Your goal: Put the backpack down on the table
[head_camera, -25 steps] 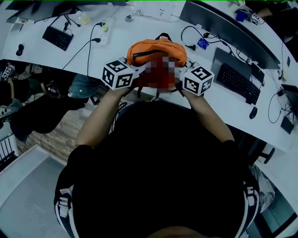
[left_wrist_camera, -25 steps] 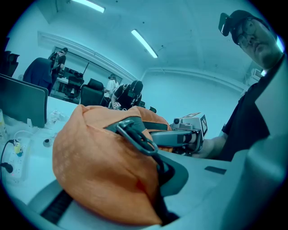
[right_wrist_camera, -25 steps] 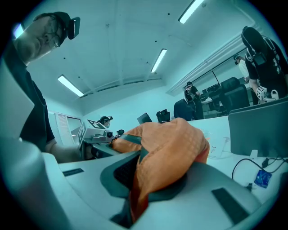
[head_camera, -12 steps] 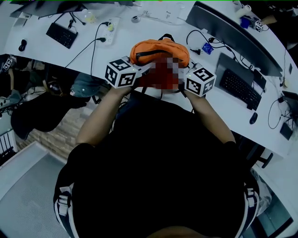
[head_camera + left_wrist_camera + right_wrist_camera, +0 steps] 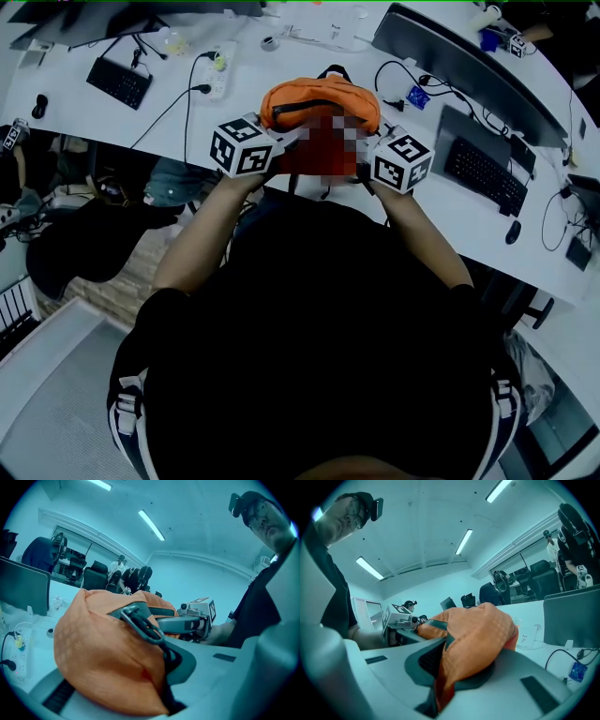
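Left gripper [image 5: 157, 681] and right gripper [image 5: 454, 674] clamp the orange fabric backpack [image 5: 319, 97]; released here, we risk it sliding off the near edge of the white table [image 5: 239, 94].

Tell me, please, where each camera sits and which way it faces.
Head view: on the person's head, looking steeply down at the white curved desk; shows torso, both forearms, left gripper and right gripper shut on the orange fabric backpack.
Left gripper view: on the left gripper, looking along its jaws across the backpack; shows the person's right forearm.
Right gripper view: on the right gripper, facing oppositely; shows the left forearm.
Shared: both gripper views show the backpack and the opposite gripper.
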A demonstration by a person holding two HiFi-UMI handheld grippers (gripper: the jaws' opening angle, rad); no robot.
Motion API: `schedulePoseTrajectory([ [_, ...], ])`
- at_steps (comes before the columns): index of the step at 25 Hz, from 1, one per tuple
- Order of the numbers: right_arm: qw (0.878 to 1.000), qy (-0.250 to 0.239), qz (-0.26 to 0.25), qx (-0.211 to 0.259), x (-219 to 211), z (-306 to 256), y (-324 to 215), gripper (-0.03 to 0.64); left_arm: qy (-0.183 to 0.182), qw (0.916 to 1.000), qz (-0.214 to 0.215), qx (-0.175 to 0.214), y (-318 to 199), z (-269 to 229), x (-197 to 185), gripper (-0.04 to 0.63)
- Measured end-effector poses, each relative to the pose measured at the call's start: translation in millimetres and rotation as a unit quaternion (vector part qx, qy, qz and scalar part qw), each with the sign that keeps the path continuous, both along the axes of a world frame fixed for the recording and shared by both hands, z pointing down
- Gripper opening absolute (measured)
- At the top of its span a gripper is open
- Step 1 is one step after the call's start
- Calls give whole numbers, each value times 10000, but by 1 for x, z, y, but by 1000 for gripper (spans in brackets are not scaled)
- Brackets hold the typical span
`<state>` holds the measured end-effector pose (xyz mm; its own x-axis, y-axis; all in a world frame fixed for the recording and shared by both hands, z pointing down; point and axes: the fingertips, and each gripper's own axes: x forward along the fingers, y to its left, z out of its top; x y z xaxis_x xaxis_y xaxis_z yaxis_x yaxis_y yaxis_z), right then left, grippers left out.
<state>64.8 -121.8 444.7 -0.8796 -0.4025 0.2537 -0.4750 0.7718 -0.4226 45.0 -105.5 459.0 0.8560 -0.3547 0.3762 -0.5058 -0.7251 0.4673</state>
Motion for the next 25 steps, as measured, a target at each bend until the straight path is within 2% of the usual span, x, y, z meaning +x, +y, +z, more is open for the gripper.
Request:
schedulePoseTrajectory([
  [25,9989,155,380,-216,-42,16,-37,43,143,9988,393,-260,-38,15,-42,32],
])
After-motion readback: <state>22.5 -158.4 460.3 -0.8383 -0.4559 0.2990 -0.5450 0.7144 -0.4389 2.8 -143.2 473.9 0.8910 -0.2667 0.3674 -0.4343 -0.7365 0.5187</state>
